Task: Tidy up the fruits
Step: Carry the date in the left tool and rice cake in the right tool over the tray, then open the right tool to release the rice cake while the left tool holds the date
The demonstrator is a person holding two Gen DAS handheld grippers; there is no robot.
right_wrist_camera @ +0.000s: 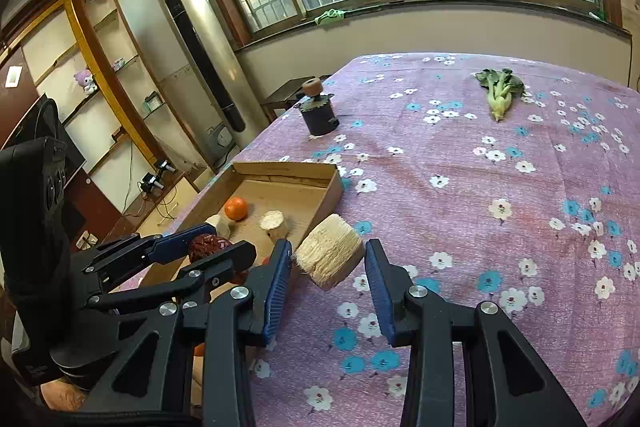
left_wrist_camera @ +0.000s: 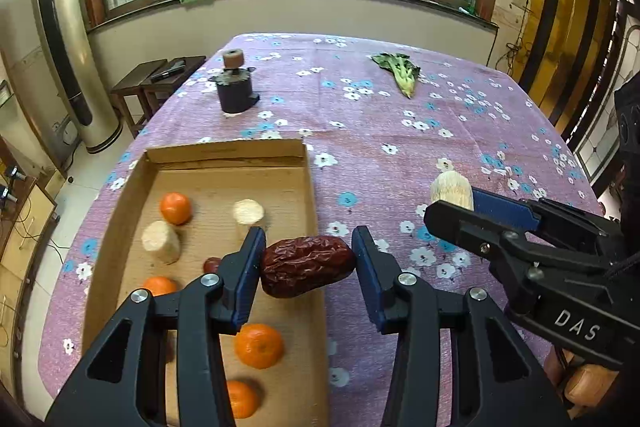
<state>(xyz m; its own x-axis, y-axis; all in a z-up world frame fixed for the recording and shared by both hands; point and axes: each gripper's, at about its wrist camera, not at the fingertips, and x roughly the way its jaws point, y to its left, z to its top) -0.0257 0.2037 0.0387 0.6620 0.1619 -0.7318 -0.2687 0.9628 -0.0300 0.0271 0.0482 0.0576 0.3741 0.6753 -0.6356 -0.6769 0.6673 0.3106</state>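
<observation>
Two grippers hang over the flowered table. The left gripper (left_wrist_camera: 308,263) clamps a wrinkled red date (left_wrist_camera: 307,265) above the right wall of the cardboard tray (left_wrist_camera: 228,151) (oranges (left_wrist_camera: 175,207) lie inside). The right gripper (right_wrist_camera: 328,263) pinches a pale fibrous chunk (right_wrist_camera: 330,255) just beside that wall.

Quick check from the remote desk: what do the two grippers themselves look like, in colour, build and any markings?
Both match. The left gripper has black plastic linkage arms with silver pivot bolts and triangular cut-outs, ending in two fingers with ribbed blue pads. The right gripper is built the same; seen from the left wrist view, its body carries white "DAS" lettering. No cables show on either.
</observation>
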